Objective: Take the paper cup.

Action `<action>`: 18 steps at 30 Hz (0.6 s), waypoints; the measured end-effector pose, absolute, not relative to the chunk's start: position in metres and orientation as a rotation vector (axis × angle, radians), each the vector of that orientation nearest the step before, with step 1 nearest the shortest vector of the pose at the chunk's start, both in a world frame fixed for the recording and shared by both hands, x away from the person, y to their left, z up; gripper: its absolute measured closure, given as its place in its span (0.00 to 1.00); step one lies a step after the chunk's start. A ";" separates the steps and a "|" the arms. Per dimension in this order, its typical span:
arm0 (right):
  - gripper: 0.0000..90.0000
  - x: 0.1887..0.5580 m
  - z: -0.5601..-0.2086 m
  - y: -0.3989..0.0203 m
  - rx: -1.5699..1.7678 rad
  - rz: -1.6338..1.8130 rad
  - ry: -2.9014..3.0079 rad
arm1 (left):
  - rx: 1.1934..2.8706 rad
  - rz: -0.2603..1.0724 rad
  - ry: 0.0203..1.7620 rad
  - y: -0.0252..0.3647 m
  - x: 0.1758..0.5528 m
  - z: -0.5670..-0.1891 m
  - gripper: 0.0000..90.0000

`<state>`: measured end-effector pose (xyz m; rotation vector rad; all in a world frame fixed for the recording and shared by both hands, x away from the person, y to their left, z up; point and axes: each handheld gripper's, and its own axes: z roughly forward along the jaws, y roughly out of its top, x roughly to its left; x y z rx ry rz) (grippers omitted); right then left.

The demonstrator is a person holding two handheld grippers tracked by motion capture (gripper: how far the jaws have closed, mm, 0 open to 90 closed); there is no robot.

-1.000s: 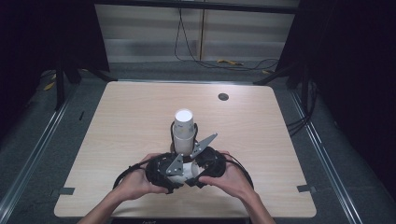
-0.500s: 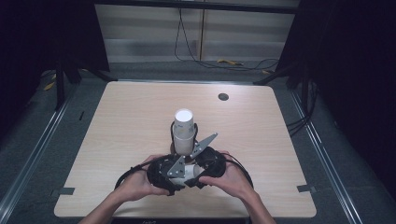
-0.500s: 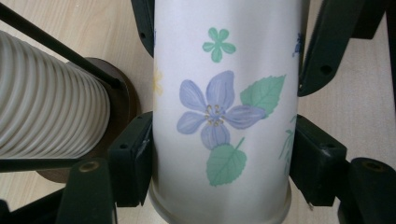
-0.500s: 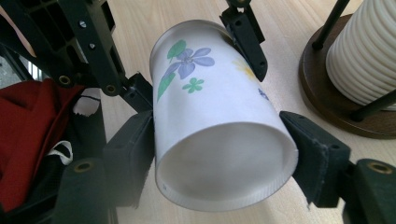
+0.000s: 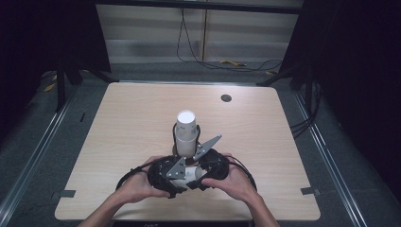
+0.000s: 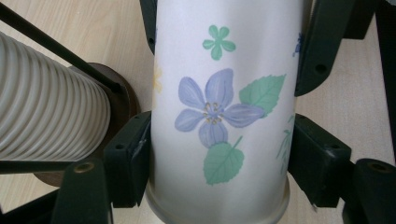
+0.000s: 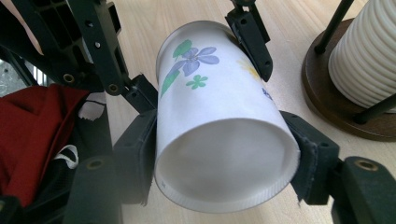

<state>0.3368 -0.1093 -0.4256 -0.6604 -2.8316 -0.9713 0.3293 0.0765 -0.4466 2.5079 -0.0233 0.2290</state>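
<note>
Cup: white paper, printed with a blue flower and green leaves, lying on its side above the tabletop near the person's edge, held between both grippers; rim end toward the right gripper's camera, base end toward the left gripper's

Right gripper: jaws have just been closing and now clench the cup at its rim end, one pad on each side of the wall

Left gripper: jaws have just been opening a little; pads rest against both sides of the cup near its base end, grasping it

Hands: left hand and right hand come in from the near edge, each wrapped round its gripper, the two grippers close together in the high view

Stack: ribbed white cups, upside down, standing on a round dark base with thin black rods around it; just beyond the grippers, near the middle of the tabletop

Grommet: small dark disc, far right part of the tabletop, well apart from the rest
</note>
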 end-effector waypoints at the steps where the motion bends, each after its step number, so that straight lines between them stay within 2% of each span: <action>1: 0.39 0.337 -0.426 -0.109 -0.653 -0.972 -2.833 | 2.509 0.225 -0.030 0.077 0.330 -0.447 0.32; 9: 0.40 0.336 -0.425 -0.109 -0.650 -0.992 -2.822 | 2.480 0.193 0.014 0.081 0.332 -0.447 0.28; 18: 0.40 0.337 -0.421 -0.114 -0.676 -1.040 -2.797 | 2.372 0.139 0.105 0.092 0.338 -0.444 0.21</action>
